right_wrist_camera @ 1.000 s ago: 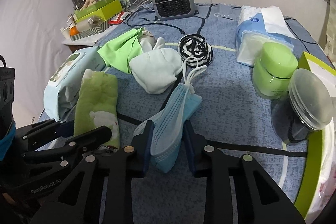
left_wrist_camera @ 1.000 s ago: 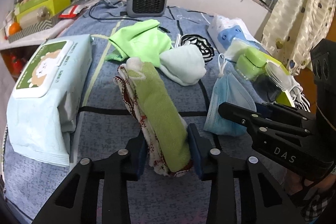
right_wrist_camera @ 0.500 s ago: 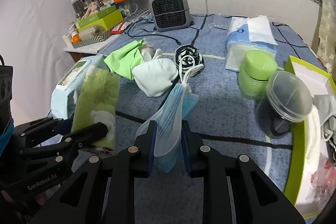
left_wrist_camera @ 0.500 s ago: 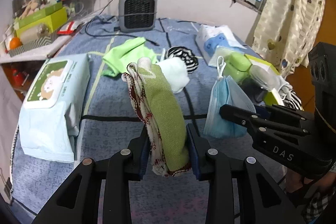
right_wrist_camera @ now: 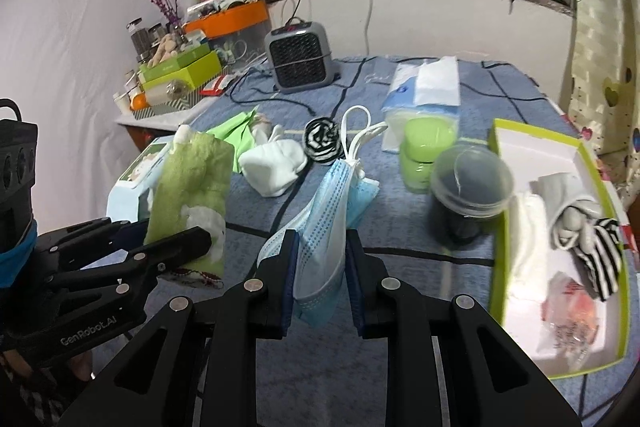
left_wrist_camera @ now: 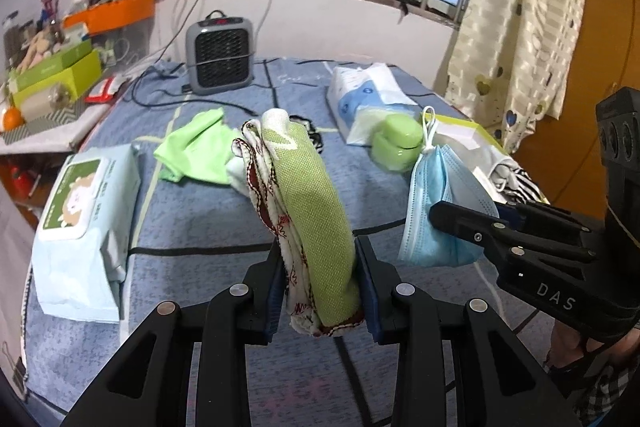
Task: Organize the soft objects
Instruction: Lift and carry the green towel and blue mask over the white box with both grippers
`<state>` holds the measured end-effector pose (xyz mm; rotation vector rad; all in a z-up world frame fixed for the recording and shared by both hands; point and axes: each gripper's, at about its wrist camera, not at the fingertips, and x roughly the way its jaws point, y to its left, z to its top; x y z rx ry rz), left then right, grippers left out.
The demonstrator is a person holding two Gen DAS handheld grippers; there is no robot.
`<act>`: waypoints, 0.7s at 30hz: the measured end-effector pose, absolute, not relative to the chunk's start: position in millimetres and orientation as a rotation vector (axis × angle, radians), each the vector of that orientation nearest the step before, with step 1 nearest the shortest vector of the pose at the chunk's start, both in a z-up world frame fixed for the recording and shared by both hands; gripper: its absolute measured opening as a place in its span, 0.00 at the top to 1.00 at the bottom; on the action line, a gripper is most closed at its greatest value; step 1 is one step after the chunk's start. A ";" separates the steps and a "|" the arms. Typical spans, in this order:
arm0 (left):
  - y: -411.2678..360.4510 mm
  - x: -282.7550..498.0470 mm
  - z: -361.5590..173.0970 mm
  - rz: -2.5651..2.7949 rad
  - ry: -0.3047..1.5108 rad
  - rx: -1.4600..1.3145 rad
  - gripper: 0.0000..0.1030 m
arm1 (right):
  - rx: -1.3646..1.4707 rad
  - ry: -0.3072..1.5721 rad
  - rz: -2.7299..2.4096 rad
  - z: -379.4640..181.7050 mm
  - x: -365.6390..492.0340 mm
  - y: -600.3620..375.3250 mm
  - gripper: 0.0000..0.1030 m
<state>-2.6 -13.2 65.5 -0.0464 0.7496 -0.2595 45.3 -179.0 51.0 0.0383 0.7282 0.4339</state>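
My left gripper (left_wrist_camera: 320, 279) is shut on a folded green towel (left_wrist_camera: 308, 211) with a red-patterned white cloth beside it, held upright above the blue table. It also shows in the right wrist view (right_wrist_camera: 188, 199). My right gripper (right_wrist_camera: 320, 271) is shut on a blue face mask (right_wrist_camera: 328, 211), lifted off the table; the mask also shows in the left wrist view (left_wrist_camera: 440, 203). A light green cloth (left_wrist_camera: 192, 151), a white sock (right_wrist_camera: 272, 167) and a black-and-white striped sock (right_wrist_camera: 322, 141) lie on the table. A green-rimmed white box (right_wrist_camera: 600, 187) at the right holds socks and cloths.
A wet-wipes pack (left_wrist_camera: 84, 223) lies at the left. A grey heater (left_wrist_camera: 220, 55) with a cable stands at the back. A tissue pack (right_wrist_camera: 428, 91), a green jar (right_wrist_camera: 426, 151) and a clear-lidded dark container (right_wrist_camera: 470, 195) stand left of the box. A cluttered shelf (right_wrist_camera: 180, 75) is at the far left.
Both grippers have risen and tilted up, lifting the towel and the mask off the table. The box at the right has come into fuller view.
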 end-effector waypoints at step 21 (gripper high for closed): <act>-70.7 9.9 85.5 -0.383 0.711 0.026 0.70 | 0.098 0.675 0.307 63.6 31.1 -239.7 0.77</act>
